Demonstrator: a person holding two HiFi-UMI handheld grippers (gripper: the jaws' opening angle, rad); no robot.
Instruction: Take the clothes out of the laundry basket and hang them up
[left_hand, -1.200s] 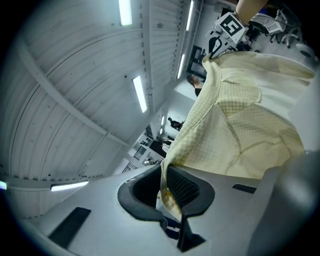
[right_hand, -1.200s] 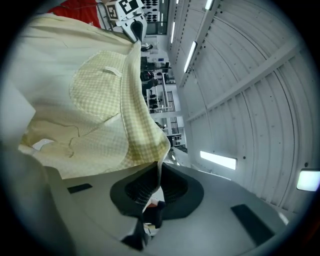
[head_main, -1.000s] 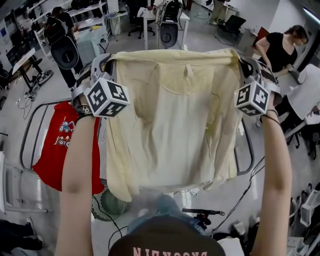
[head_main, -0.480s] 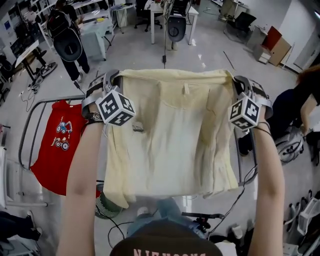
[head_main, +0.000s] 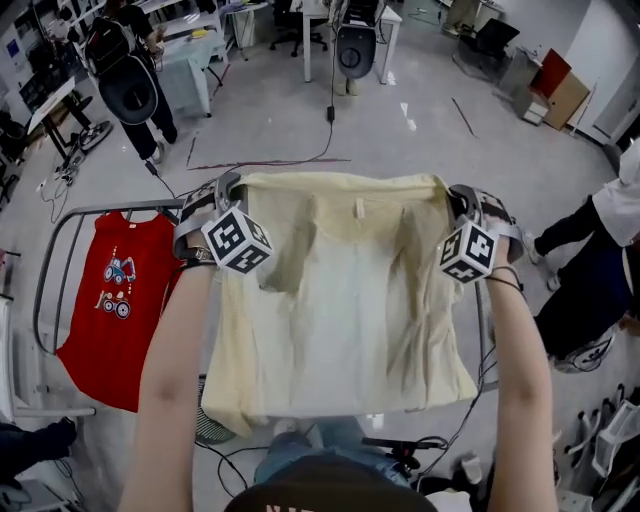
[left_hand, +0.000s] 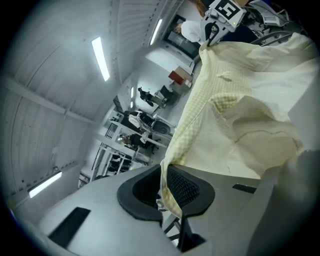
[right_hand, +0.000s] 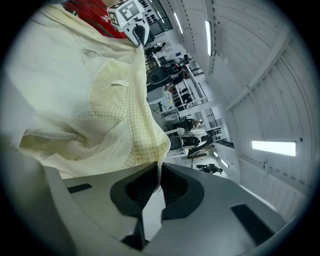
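A pale yellow shirt hangs spread out between my two grippers, held by its top corners with the collar label facing me. My left gripper is shut on the shirt's left shoulder edge. In the left gripper view the checked fabric runs down into the closed left gripper. My right gripper is shut on the other shoulder. In the right gripper view a thin fold of the shirt is pinched in the closed right gripper. A round mesh basket peeks out below the shirt's hem.
A red printed shirt hangs on the grey drying rack at the left; the rack's right rail shows beside the yellow shirt. A person stands at the far left, another at the right edge. Cables cross the floor.
Both grippers have come down together with the yellow shirt still stretched between them. The shirt now sits lower in the head view, level with the rack.
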